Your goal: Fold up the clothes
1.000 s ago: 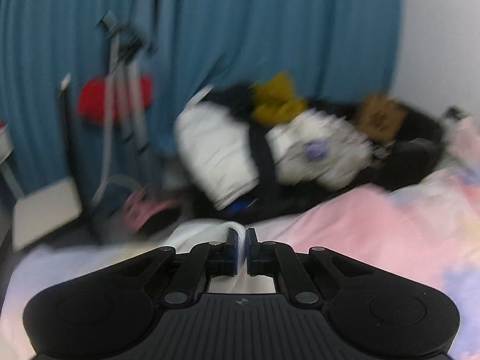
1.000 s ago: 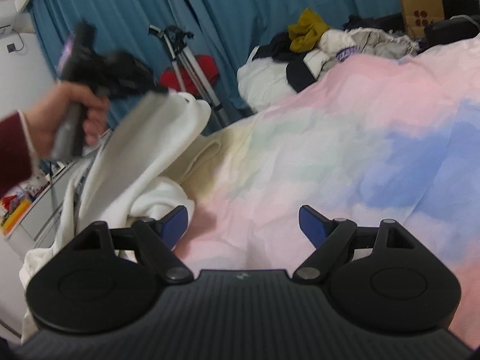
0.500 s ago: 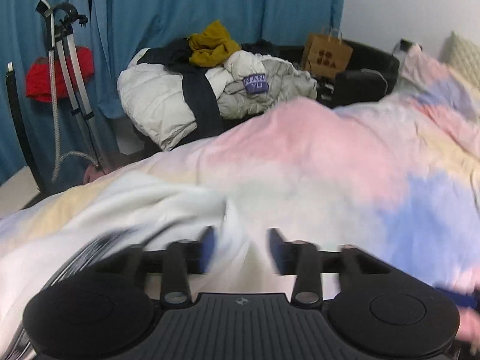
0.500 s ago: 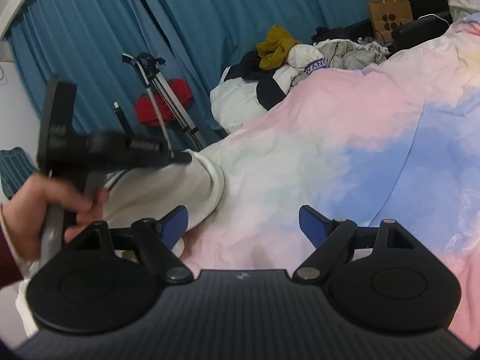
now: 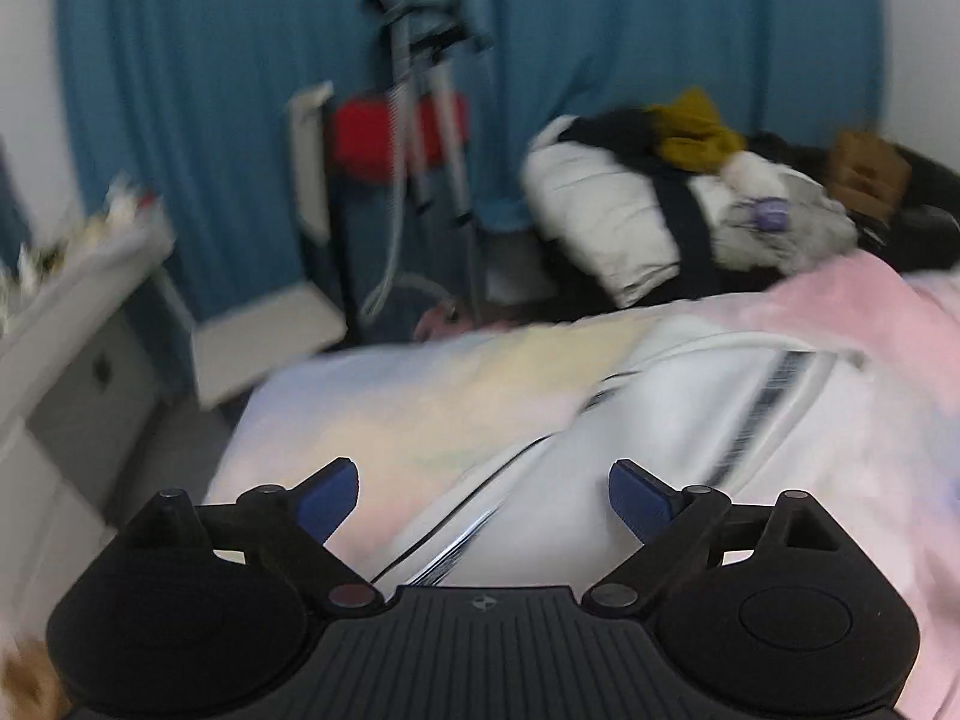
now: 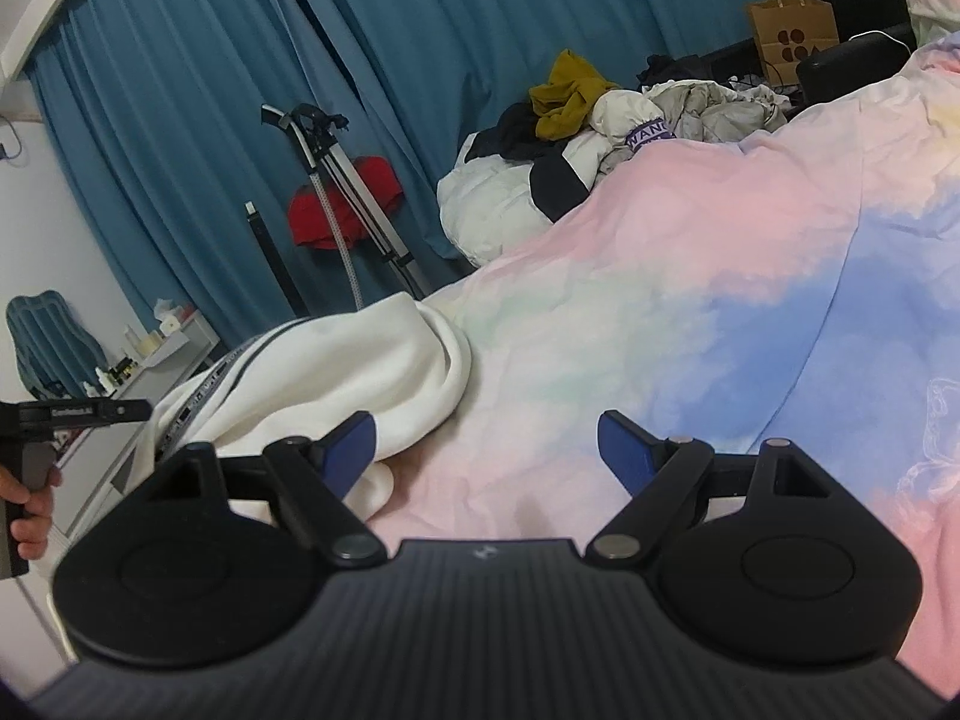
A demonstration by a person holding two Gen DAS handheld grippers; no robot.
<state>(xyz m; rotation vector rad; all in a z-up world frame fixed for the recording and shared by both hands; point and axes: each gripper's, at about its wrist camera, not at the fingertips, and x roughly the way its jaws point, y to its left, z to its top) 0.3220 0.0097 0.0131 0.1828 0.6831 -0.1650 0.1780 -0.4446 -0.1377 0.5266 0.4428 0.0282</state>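
A white garment with a dark striped trim (image 5: 690,420) lies spread on the pastel bedcover (image 5: 384,396). In the right wrist view the same white garment (image 6: 336,372) is bunched at the bed's left edge. My left gripper (image 5: 483,492) hovers open just above the garment with nothing between its blue pads. My right gripper (image 6: 486,441) is open too, over the bedcover (image 6: 690,276), its left pad (image 6: 351,441) beside the garment's fold. The left tool's body (image 6: 54,420) and a hand (image 6: 27,516) show at the far left of the right wrist view.
A pile of clothes (image 6: 576,144) with a mustard piece sits at the bed's far end. A tripod (image 6: 354,198) and a red item (image 6: 345,204) stand before blue curtains. A grey cabinet (image 5: 72,324) is left of the bed; a brown paper bag (image 6: 792,36) stands far right.
My left gripper went from shut on the white garment to open, and the garment dropped onto the bed. The left tool swung down and left. The right gripper stayed open.
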